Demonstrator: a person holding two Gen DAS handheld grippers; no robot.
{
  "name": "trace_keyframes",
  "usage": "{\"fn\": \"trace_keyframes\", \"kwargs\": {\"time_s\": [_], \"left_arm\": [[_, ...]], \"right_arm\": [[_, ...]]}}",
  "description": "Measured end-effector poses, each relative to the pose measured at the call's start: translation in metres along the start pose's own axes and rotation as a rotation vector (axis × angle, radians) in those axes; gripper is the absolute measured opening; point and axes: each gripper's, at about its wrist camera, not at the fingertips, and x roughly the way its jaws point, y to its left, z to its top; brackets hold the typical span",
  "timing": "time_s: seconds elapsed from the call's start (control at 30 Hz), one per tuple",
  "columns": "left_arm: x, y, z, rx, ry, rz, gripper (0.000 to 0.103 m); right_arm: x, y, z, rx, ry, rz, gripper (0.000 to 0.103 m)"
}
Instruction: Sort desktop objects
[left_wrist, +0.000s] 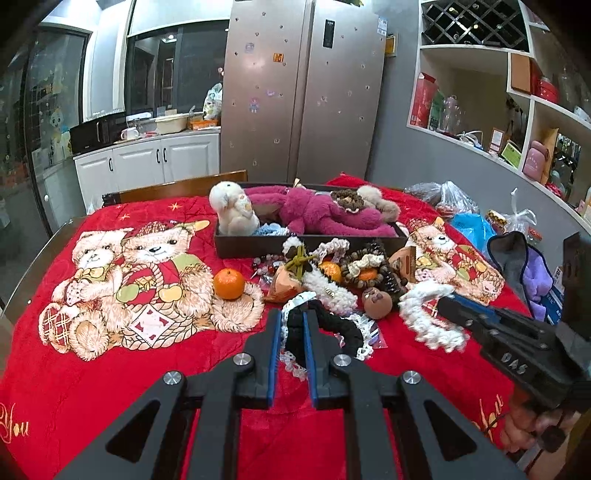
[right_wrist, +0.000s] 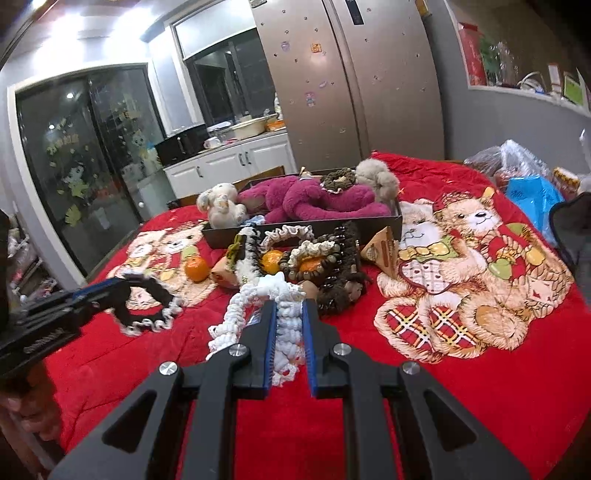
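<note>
My left gripper (left_wrist: 290, 317) is shut on a black scrunchie with white lace trim (left_wrist: 325, 325), lifted off the red blanket; the same gripper (right_wrist: 122, 286) and scrunchie (right_wrist: 147, 306) show at the left of the right wrist view. My right gripper (right_wrist: 289, 308) is shut on a white crocheted scrunchie (right_wrist: 258, 306), which also shows blurred in the left wrist view as the white scrunchie (left_wrist: 428, 314) held by the right gripper (left_wrist: 448, 299). Beyond them lies a pile of scrunchies, bead bracelets and oranges (left_wrist: 332, 266). A dark box (left_wrist: 295, 243) holds plush toys.
One loose orange (left_wrist: 229, 283) sits left of the pile, a brown round toy (left_wrist: 376, 302) near it. A paper cone (right_wrist: 384, 251) lies right of the pile. Plastic bags and cloths (left_wrist: 509, 251) crowd the table's right edge. A wooden chair back (left_wrist: 177, 188) stands behind.
</note>
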Motion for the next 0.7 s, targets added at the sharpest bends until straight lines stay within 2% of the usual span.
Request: {"fn": "trace_keyframes", "kwargs": {"time_s": [0.33,0.7], "left_arm": [[0.001,0.0,0.028,-0.003,-0.018,-0.006,0.012],[0.026,0.009,0.071,-0.012,-0.033,0.013,0.012]], "right_arm": [[0.011,0.033,0.023,-0.049,-0.015,-0.06,0.014],[0.035,0.047,0.076,-0.045,-0.025,-0.077,0.014]]}}
